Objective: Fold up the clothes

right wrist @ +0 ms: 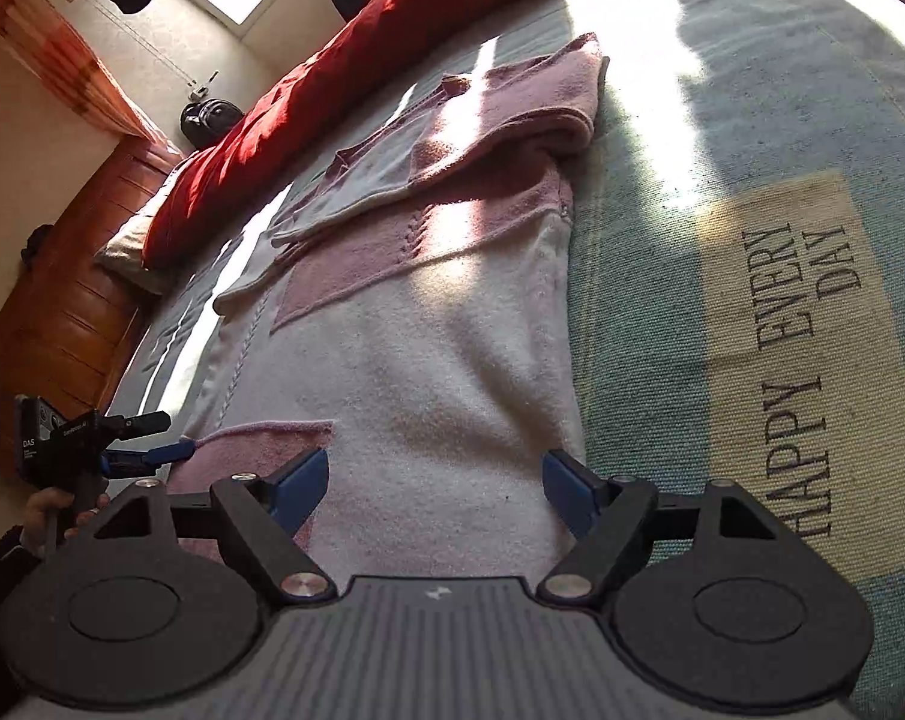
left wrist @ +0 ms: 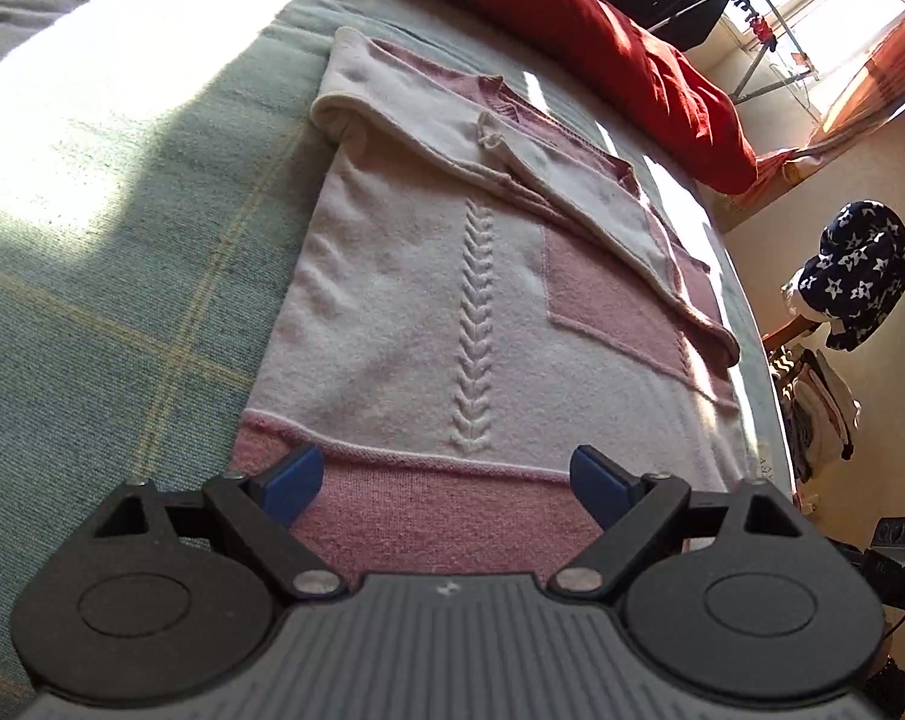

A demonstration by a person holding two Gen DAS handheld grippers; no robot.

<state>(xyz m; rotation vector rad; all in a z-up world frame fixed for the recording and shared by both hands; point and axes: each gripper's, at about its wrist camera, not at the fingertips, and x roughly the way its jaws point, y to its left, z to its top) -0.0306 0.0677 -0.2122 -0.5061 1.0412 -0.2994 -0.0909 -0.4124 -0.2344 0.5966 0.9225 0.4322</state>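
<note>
A white and pink knitted sweater [left wrist: 428,312] lies flat on a green checked bedspread [left wrist: 110,276], its sleeves folded across the chest at the far end. My left gripper [left wrist: 446,483] hangs open over the pink hem band, blue pads apart, nothing between them. In the right wrist view the same sweater [right wrist: 428,348] stretches away. My right gripper [right wrist: 434,489] is open above its near white edge and holds nothing. The left gripper [right wrist: 152,453] also shows at the left edge of that view, over the pink hem corner, in a person's hand [right wrist: 44,510].
A red duvet [left wrist: 620,42] runs along the far side of the bed. A wooden headboard [right wrist: 50,312] and a pillow [right wrist: 128,252] lie at the left. The bedspread carries a "HAPPY EVERY DAY" patch [right wrist: 812,360]. A star-patterned garment [left wrist: 854,270] and piled clothes stand off the bed's right side.
</note>
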